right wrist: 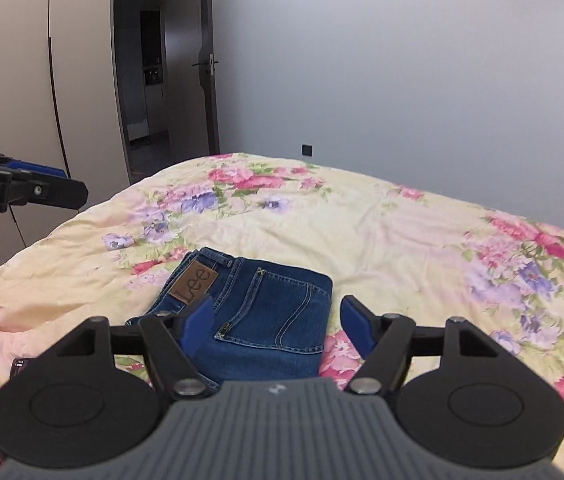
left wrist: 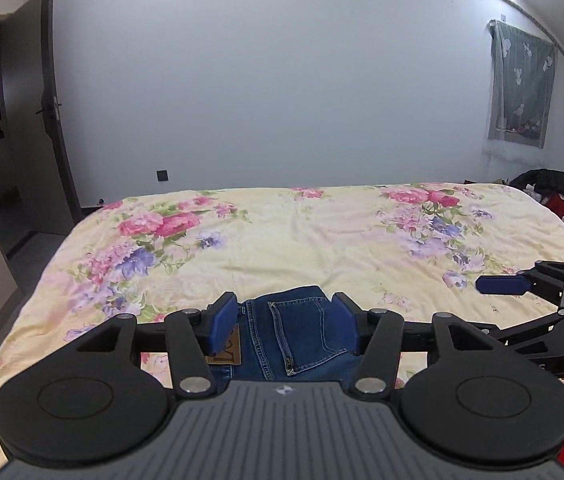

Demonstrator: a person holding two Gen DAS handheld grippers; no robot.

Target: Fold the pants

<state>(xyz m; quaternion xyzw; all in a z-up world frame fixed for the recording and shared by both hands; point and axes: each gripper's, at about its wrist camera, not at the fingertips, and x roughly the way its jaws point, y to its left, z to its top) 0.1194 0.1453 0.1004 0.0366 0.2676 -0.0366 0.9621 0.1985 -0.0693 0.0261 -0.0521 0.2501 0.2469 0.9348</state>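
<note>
Left wrist view: left claw (left wrist: pixel 286 320) hovering spread wide, gripping nothing, over folded jeans (left wrist: pixel 296 332) lying on bed (left wrist: pixel 322 240)

Right wrist view: right claw (right wrist: pixel 275 322) also gaping, empty, jeans (right wrist: pixel 257 312) sitting compact, label up. Risk: descending pads snagging top layer, dragging fold apart, judging from closeness
</note>
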